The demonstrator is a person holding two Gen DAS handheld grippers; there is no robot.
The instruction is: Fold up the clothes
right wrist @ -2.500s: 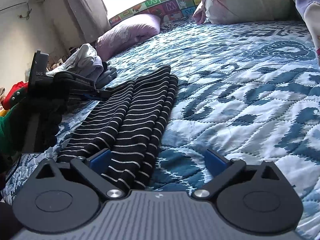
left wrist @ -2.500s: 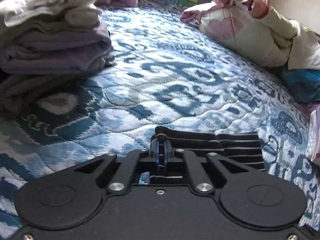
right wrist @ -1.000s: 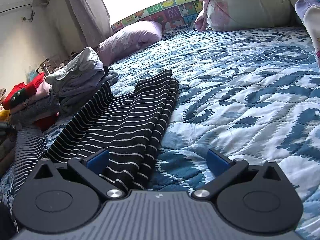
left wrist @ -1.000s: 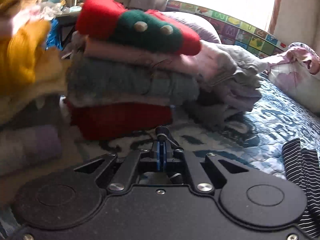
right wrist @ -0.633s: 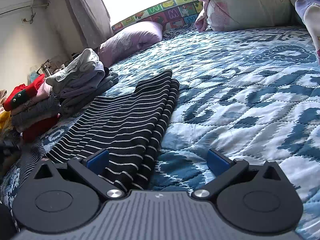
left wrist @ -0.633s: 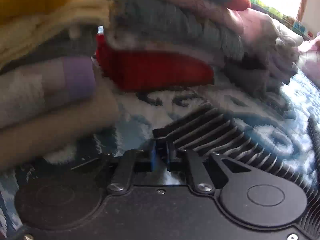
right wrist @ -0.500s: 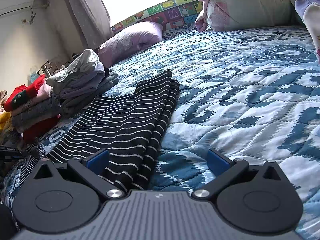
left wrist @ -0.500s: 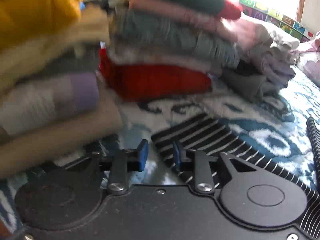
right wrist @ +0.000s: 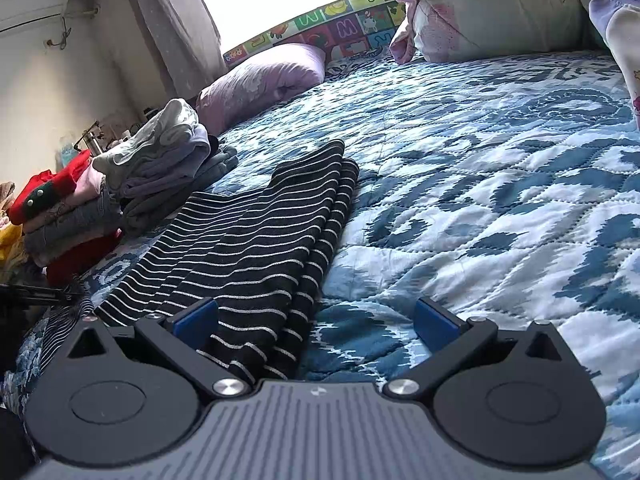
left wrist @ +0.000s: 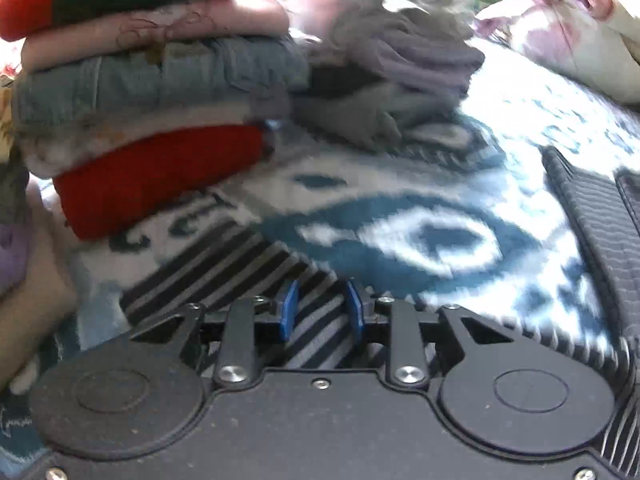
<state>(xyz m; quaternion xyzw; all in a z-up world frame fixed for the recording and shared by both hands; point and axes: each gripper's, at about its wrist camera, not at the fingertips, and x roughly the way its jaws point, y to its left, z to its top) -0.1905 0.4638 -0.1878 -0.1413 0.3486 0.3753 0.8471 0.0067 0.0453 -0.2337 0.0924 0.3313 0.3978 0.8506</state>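
A striped garment [right wrist: 256,240] lies lengthwise on the bed [right wrist: 500,184]. Left of it, two stacks of folded clothes [right wrist: 68,220] sit side by side. Behind them a pillow [right wrist: 260,80] lies at the bed's far end, with bundled bedding [right wrist: 480,20] to its right.

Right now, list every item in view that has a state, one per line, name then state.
striped garment: spread lengthwise on the bed, part-folded, not yet stacked.
left gripper: open, striped cloth between the pads, not pinched.
right gripper: open wide, garment edge lying between its fingers.
stack of clothes: folded, piled, red piece at the bottom.
grey and lilac pile: folded, somewhat loose.
quilt: flat.
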